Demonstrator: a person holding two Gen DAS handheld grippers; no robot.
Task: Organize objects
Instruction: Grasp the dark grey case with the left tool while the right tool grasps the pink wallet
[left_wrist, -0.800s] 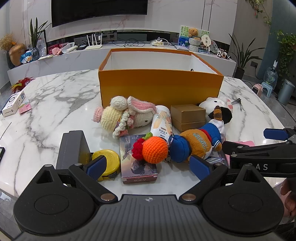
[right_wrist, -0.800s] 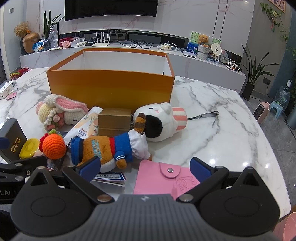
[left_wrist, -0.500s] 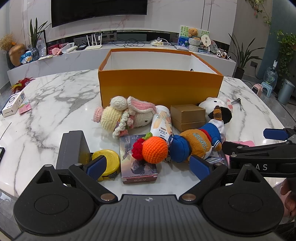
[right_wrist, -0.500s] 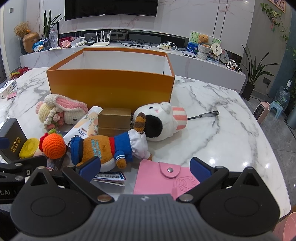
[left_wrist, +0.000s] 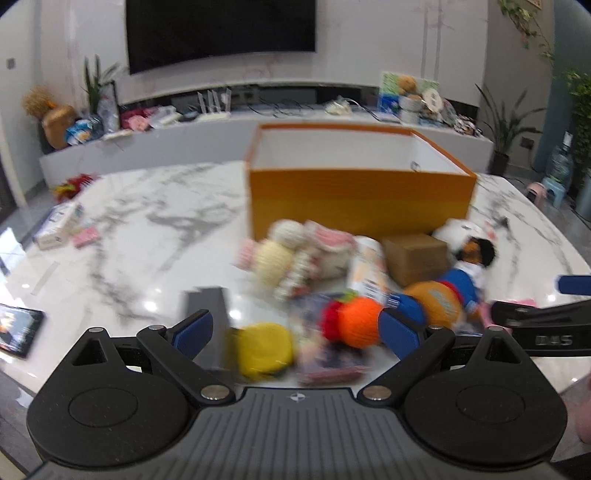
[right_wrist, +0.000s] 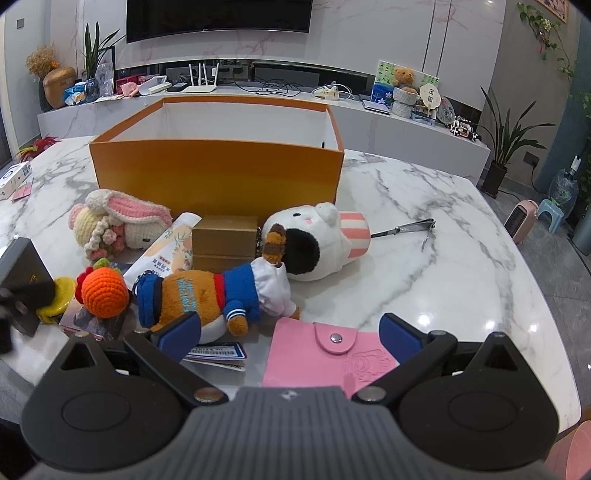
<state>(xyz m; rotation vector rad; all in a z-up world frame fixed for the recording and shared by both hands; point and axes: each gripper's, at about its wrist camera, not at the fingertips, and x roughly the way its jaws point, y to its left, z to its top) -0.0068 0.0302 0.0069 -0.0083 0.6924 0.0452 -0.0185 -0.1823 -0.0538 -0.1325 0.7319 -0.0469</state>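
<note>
An open orange box stands on the marble table. In front of it lie a crocheted bunny, a tube, a brown box, a white plush, a bear in blue, an orange crochet ball, a yellow tape measure, a booklet and a pink wallet. My left gripper is open above the tape measure and ball; its view is blurred. My right gripper is open over the wallet.
A black box stands at the left. Nail clippers lie right of the white plush. A phone and a white carton lie far left. Cards lie under the bear. The table edge is close in front.
My left gripper has moved, shifting left and tilting up; its view is now motion-blurred. The right gripper and the objects have not moved.
</note>
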